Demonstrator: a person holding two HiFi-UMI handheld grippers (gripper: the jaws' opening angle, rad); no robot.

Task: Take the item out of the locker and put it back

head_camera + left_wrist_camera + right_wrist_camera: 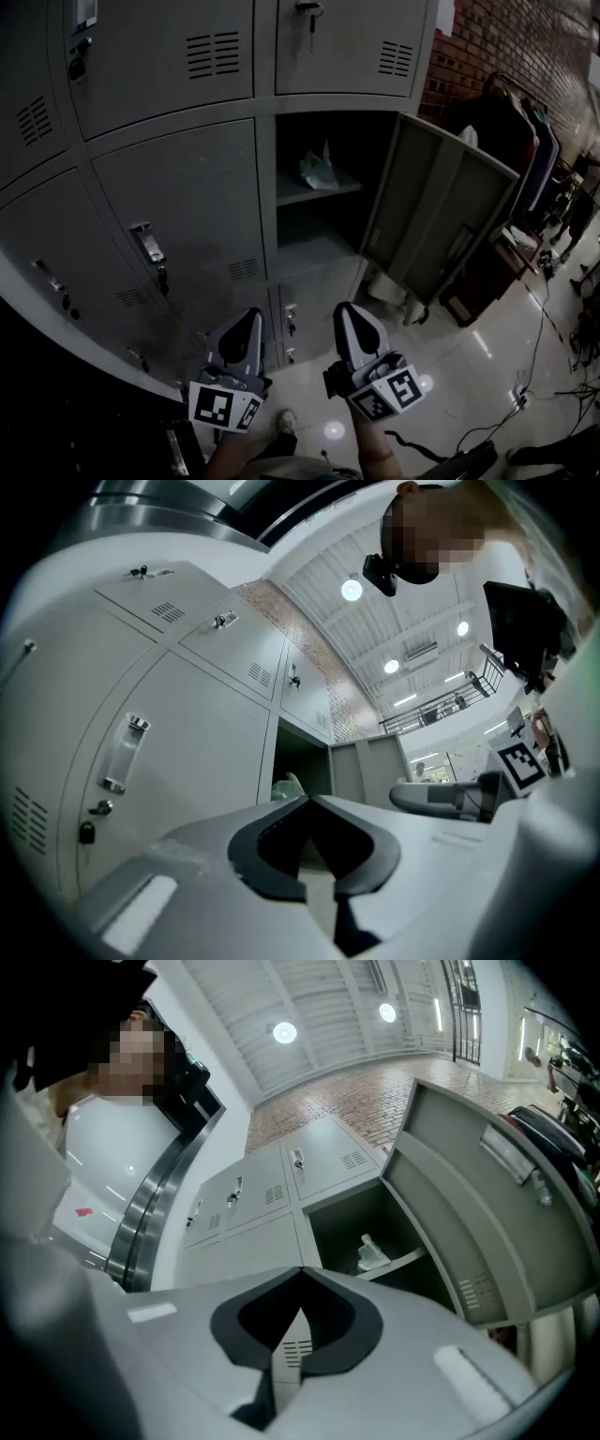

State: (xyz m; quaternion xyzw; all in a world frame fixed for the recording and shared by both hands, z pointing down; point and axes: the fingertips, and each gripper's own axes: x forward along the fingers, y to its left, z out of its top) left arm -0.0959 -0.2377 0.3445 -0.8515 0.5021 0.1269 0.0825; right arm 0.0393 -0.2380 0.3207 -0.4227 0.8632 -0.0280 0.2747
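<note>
The locker [319,202] stands open, its door [441,220] swung out to the right. A pale crumpled bag-like item [316,169] lies on the upper shelf inside; it also shows in the left gripper view [286,787] and in the right gripper view [372,1252]. My left gripper [250,315] and right gripper [346,309] hover side by side below the opening, well short of the item. Both point up at the lockers. Each is shut, tips touching, with nothing between the jaws [309,799] [302,1269].
Closed grey locker doors [178,206] fill the left and top, some with keys [309,11] in their locks. A clothes rack [530,141] and brick wall [506,42] stand at right. Cables [534,375] trail over the shiny floor.
</note>
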